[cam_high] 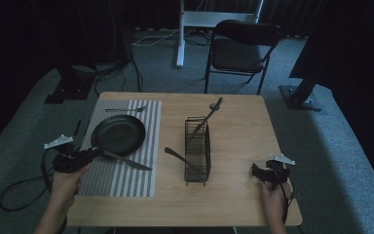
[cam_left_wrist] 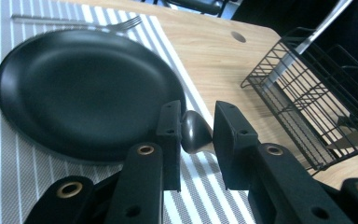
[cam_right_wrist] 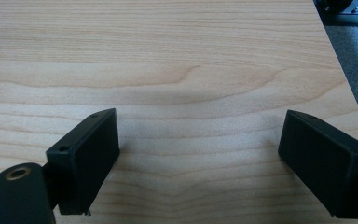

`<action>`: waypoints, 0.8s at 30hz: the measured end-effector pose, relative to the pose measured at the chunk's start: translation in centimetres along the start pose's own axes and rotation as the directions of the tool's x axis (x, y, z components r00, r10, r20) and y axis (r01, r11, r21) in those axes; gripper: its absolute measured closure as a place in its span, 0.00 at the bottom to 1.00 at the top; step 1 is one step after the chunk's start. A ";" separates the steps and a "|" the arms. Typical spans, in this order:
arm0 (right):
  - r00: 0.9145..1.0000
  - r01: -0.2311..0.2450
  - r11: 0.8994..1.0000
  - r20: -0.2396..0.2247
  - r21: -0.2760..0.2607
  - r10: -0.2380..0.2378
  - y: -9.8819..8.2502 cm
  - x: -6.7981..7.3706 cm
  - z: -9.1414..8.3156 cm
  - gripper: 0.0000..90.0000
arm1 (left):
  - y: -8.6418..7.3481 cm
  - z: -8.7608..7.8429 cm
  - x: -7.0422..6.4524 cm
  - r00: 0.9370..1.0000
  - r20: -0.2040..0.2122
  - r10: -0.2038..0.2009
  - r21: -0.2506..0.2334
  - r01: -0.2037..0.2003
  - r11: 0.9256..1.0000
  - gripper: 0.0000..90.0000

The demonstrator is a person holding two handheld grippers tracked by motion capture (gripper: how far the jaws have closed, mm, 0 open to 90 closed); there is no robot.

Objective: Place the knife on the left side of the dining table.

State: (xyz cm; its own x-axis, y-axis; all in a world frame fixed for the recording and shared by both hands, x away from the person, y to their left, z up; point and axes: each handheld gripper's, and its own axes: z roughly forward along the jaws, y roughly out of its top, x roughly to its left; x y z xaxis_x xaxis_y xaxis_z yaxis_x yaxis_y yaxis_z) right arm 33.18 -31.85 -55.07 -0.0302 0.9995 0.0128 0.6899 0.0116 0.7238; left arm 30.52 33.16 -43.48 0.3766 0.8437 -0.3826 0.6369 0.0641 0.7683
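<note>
The knife lies on the striped mat beside the black plate; its handle end sits between the left gripper jaws, which stand released around it. The right gripper rests wide open over the bare surface.

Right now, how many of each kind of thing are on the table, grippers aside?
Plate: 1
Placemat: 1
Wire rack: 1
Cutlery: 4 (fork, knife, utensil beside rack, utensil standing in rack)
Total: 7
</note>
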 end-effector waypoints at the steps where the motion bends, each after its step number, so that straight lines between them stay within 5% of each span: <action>1: 1.000 0.000 1.000 0.000 0.000 0.000 0.0 0.0 0.0 0.13 | -0.2 0.0 0.3 1.000 0.001 -0.012 0.004 0.012 1.000 0.80; 13: 1.000 0.000 1.000 0.000 0.000 0.000 0.0 0.0 0.0 0.13 | -2.6 0.3 3.7 0.997 -0.009 -0.082 0.067 0.083 0.994 0.74; 24: 1.000 0.000 1.000 0.000 0.000 0.000 0.0 0.0 0.0 0.13 | -3.6 1.5 5.5 0.994 -0.045 -0.103 0.114 0.108 0.988 0.67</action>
State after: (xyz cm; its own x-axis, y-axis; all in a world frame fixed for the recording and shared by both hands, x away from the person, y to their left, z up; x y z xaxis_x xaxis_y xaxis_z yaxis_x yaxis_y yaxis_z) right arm 33.18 -31.85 -55.07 -0.0299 0.9995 0.0127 0.6902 0.0115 0.7235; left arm 31.31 36.78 -49.13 0.2781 0.8557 -0.4364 0.7464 0.0935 0.6589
